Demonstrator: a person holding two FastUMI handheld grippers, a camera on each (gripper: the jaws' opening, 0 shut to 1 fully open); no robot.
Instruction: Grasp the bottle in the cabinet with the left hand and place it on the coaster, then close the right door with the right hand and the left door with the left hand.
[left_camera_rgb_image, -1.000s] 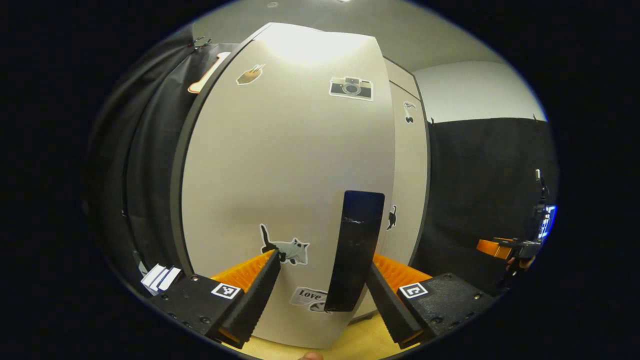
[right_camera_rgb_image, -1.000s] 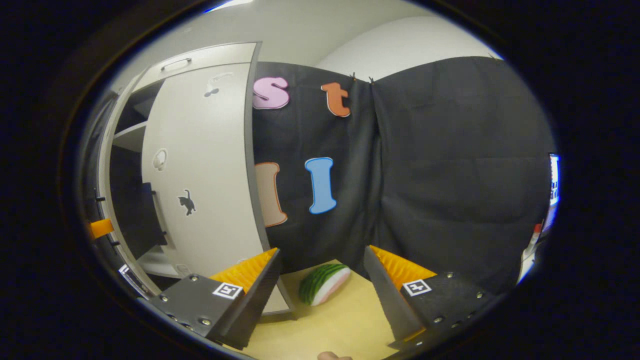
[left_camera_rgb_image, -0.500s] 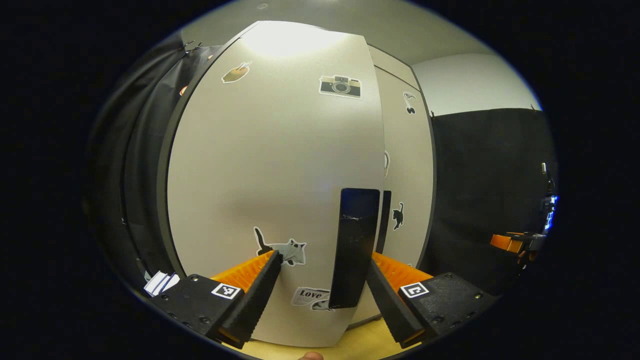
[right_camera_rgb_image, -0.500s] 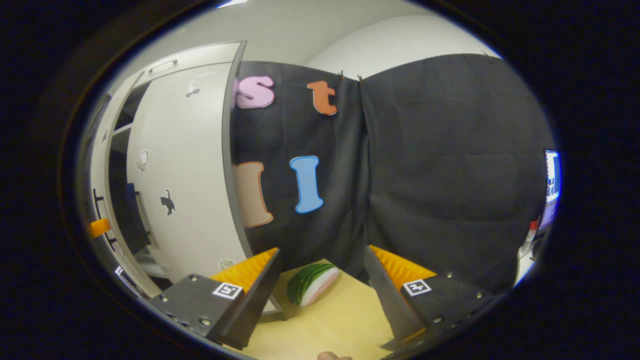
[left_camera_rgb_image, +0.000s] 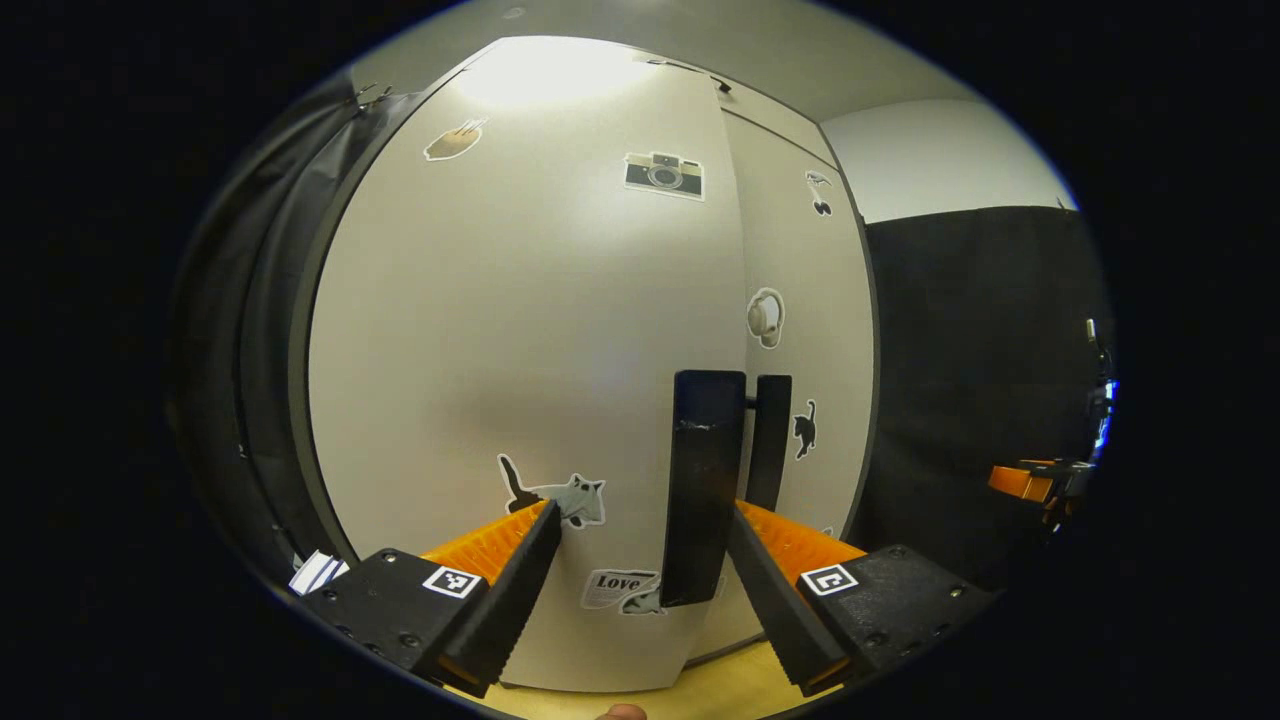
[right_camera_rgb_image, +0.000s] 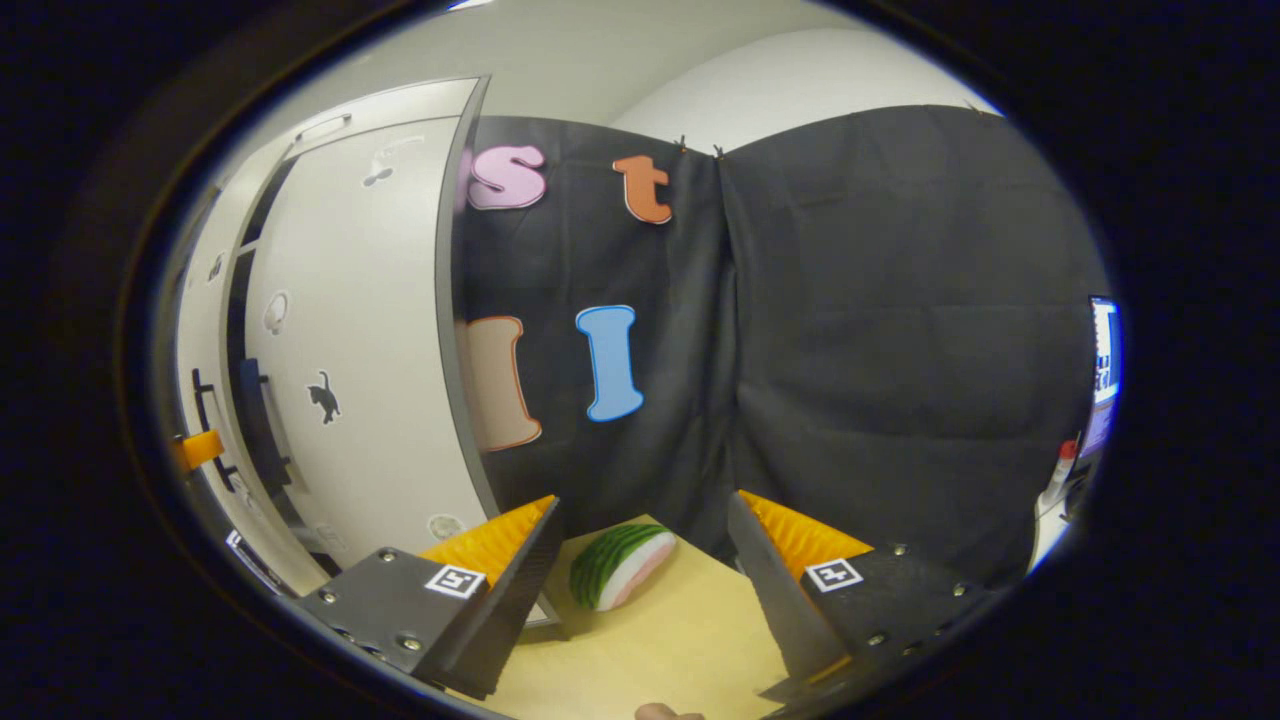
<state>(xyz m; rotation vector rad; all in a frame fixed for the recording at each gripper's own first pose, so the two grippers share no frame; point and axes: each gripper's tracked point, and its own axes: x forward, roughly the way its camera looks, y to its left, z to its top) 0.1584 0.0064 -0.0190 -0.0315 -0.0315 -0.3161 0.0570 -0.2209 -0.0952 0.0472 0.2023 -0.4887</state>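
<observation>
Left gripper (left_camera_rgb_image: 640, 540): seen at the bottom of the left gripper view, held up close to the left door; its jaws are spread apart with nothing clamped between them.
Left door (left_camera_rgb_image: 520, 330): a pale panel set nearly flush with the right door; a narrow gap is left along the meeting edge at the bottom.
Left handle (left_camera_rgb_image: 702, 480): a black upright bar on the left door, seen between the left gripper's fingers and close to the right one; contact cannot be told.
Right door (left_camera_rgb_image: 800, 270): seen just beyond the left door, nearly shut; in the right gripper view a dark slit is left open along its near edge.
Right handle (left_camera_rgb_image: 770, 440): a second black bar, set just beside the left handle.
Stickers: a camera (left_camera_rgb_image: 664, 175), a cat (left_camera_rgb_image: 560, 495) and others are stuck on the left door; a black cat (right_camera_rgb_image: 322, 396) is stuck on the right door.
Right gripper (right_camera_rgb_image: 645, 555): held away from the cabinet over the table (right_camera_rgb_image: 650, 650); its jaws are apart and empty. It is also seen far right in the left gripper view.
Melon slice (right_camera_rgb_image: 620, 565): laid on the table beyond the right gripper's fingers, near the cloth wall.
Bottle: its place cannot be told.
</observation>
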